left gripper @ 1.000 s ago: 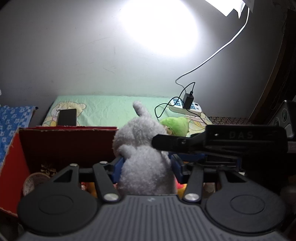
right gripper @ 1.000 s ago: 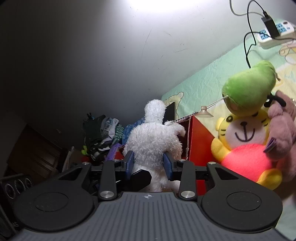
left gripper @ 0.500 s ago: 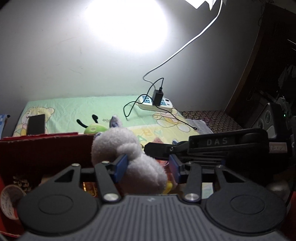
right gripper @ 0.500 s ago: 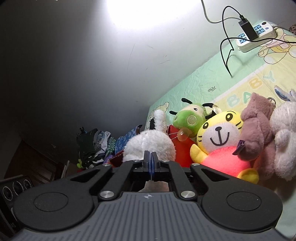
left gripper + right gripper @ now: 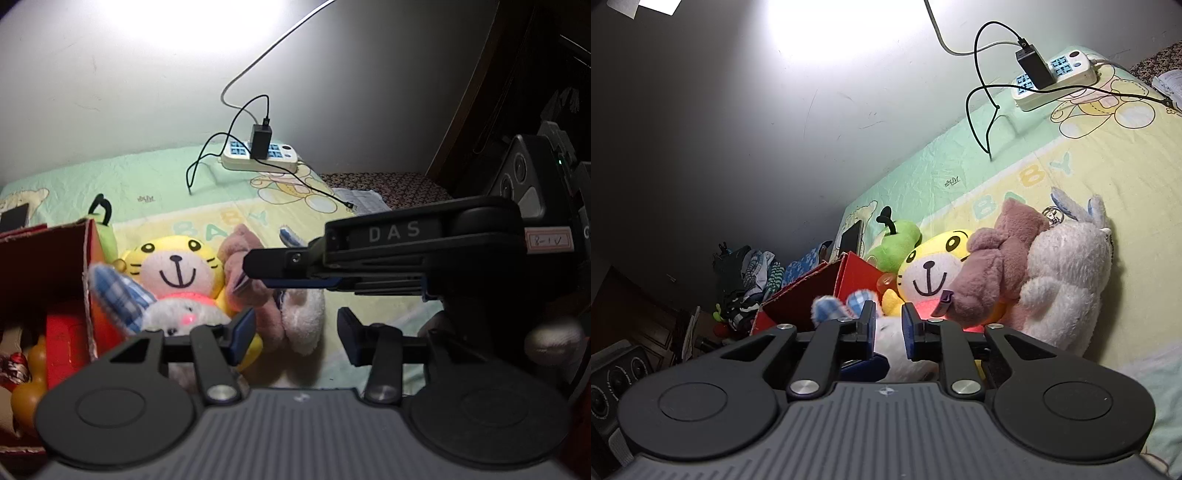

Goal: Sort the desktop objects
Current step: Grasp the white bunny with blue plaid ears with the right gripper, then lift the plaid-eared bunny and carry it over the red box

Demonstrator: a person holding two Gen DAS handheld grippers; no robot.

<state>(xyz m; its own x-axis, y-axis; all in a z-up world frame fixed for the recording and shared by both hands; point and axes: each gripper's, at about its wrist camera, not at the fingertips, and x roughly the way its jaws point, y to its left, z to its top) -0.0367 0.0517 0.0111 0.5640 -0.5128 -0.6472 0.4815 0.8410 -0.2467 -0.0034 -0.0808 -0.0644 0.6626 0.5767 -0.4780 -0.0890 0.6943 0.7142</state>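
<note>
A row of plush toys lies on the baby-print mat: a green toy (image 5: 897, 242), a yellow tiger (image 5: 177, 267) (image 5: 931, 273), a brown bear (image 5: 997, 258) and a white rabbit (image 5: 1067, 280). A small white rabbit with blue checked ears (image 5: 173, 310) (image 5: 897, 343) lies in front of the tiger, beside the red box (image 5: 40, 266) (image 5: 812, 295). My left gripper (image 5: 291, 332) is open above the toys, empty. My right gripper (image 5: 888, 326) has its jaws partly open around the small rabbit's body, loosely. The right gripper also shows side-on in the left wrist view (image 5: 258, 267).
A white power strip (image 5: 258, 158) (image 5: 1056, 77) with a black charger and trailing cable lies at the mat's far edge by the wall. A phone (image 5: 851, 236) lies behind the box. The box holds small items. Clothes and a speaker are at the left.
The small white rabbit went down from mid-air to lie in front of the tiger. The left jaws let go and opened wide. The right jaws went from fully shut to partly open.
</note>
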